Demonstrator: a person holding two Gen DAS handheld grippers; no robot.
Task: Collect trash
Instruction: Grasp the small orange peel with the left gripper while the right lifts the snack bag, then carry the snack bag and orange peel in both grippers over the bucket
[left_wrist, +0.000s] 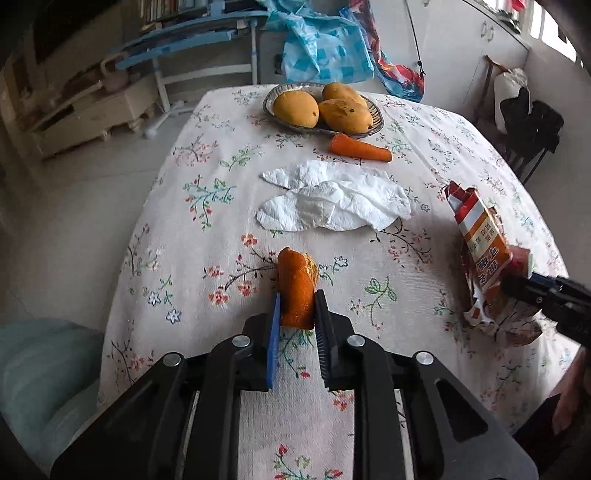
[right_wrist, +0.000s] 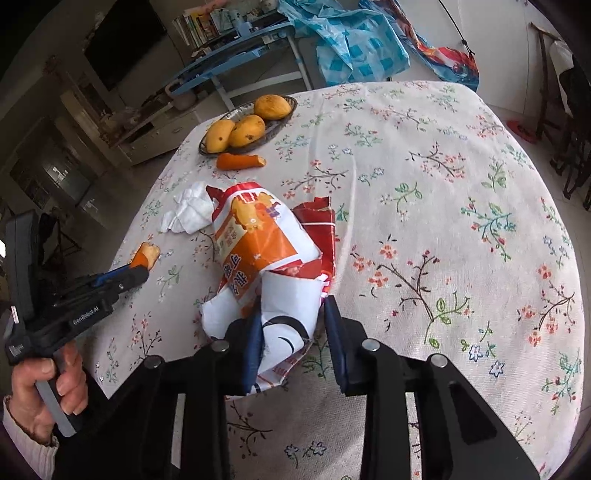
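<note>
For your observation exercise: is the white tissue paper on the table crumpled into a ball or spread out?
Spread out. The white tissue paper lies open and wrinkled against the tablecloth, not balled up.

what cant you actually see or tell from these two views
- Left wrist view: the snack bag's near end, covered by the right gripper.
- Right wrist view: most of the tissue, behind the bag; the carrot piece's held end, inside the left gripper.
- Either view: any trash bin.

right claw (right_wrist: 291, 332) closed on torn snack bag (right_wrist: 258, 240), left claw (right_wrist: 138, 267) gripping carrot stub (right_wrist: 146, 254), floral tablecloth (right_wrist: 424, 221)
</note>
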